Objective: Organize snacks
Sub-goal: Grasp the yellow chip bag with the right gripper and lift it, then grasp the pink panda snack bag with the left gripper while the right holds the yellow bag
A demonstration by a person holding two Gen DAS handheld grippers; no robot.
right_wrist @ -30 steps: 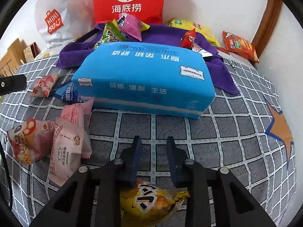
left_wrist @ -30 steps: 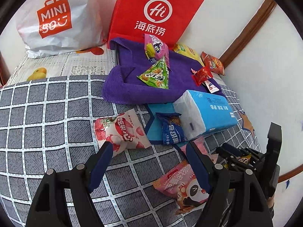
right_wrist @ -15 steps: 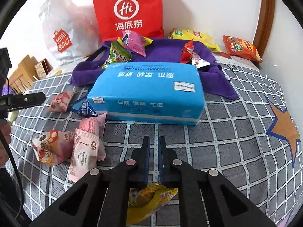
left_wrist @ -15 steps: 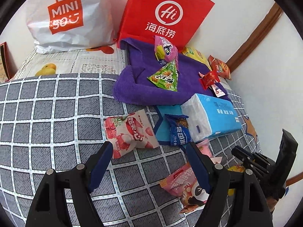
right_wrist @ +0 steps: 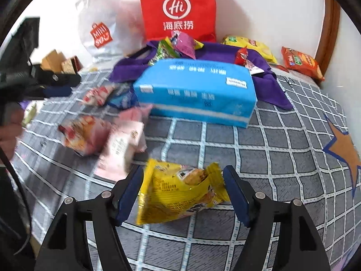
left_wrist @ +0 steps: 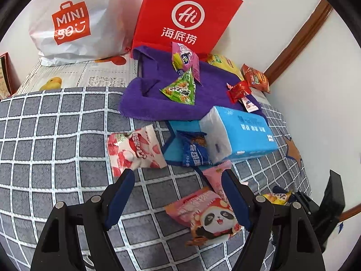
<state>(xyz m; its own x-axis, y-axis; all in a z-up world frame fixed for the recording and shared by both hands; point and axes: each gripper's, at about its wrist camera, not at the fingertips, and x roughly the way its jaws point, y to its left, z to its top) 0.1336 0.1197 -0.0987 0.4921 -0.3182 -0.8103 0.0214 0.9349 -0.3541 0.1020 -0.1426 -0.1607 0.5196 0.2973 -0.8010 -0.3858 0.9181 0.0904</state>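
My right gripper [right_wrist: 183, 188] is open, and a yellow snack packet [right_wrist: 178, 190] lies between its spread fingers on the checked bed cover [right_wrist: 270, 158]. My left gripper [left_wrist: 178, 194] is open and empty above the cover, near a pink panda packet [left_wrist: 207, 216] and a red-and-white lychee packet [left_wrist: 135, 150]. A blue snack packet [left_wrist: 194, 152] and a pink packet [left_wrist: 217, 176] lie beside a blue tissue pack [left_wrist: 239, 133]. A purple towel [left_wrist: 153, 90] holds a green packet [left_wrist: 181, 89], a pink-purple packet [left_wrist: 185, 56] and a red candy [left_wrist: 239, 90].
A red Hi bag [left_wrist: 185, 18] and a white Miniso bag [left_wrist: 72, 24] stand against the wall. A yellow packet [right_wrist: 250, 45] and an orange packet [right_wrist: 300, 62] lie at the back right. The wall runs along the right, with a wooden post [right_wrist: 329, 27] in the corner.
My right gripper was nearly shut with the yellow packet under it; now it stands open with the packet between the fingers. My left gripper stayed open and drew back a little.
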